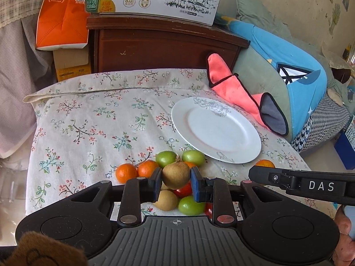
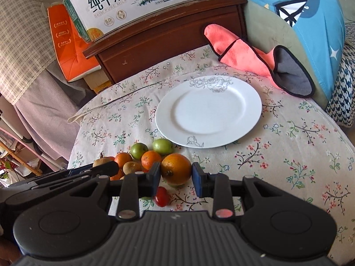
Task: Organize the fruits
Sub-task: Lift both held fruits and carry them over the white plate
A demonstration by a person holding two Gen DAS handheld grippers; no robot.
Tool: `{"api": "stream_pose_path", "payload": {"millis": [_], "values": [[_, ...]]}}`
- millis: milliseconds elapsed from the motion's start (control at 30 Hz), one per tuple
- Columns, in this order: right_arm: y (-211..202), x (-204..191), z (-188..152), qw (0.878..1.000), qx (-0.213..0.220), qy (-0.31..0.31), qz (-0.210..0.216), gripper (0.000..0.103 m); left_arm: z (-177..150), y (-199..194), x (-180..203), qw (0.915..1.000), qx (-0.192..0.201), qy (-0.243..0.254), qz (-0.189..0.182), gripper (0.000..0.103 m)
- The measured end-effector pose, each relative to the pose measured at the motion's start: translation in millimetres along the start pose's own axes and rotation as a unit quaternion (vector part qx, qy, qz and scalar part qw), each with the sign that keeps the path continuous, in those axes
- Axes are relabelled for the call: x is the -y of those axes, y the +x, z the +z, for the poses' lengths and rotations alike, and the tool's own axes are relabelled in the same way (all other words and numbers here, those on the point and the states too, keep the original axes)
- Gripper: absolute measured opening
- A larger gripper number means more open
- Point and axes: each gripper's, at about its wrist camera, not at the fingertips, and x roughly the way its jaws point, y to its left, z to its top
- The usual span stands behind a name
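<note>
Left wrist view shows the left hand-held gripper (image 1: pixel 176 180) clamped on a brown kiwi (image 1: pixel 176 174) above the fruit pile, while the right hand-held gripper (image 2: pixel 176 175) grips an orange (image 2: pixel 176 169), both probably bound for the bare white plate (image 2: pixel 248 102) on the floral surface (image 2: pixel 299 155).

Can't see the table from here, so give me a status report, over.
Left hand-held gripper shut on brown fruit. Right hand-held gripper shut on orange. White plate bare, nothing blocking it.
</note>
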Motion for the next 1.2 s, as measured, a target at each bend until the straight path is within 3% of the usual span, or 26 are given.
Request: {"api": "stream_pose_path", "payload": {"millis": [467, 967, 1200], "values": [[35, 40, 45, 0.999, -0.024, 0.040, -0.015, 0.030, 37, 45, 6, 0.9997, -0.019, 0.004, -0.015, 0.025], [91, 61, 65, 0.994, -0.053, 0.088, -0.029, 0.030, 66, 111, 24, 0.9979, -0.037, 0.049, -0.020, 0.025], [114, 72, 75, 0.993, -0.048, 0.103, -0.042, 0.030, 74, 132, 22, 0.9979, -0.043, 0.045, -0.018, 0.025]]}}
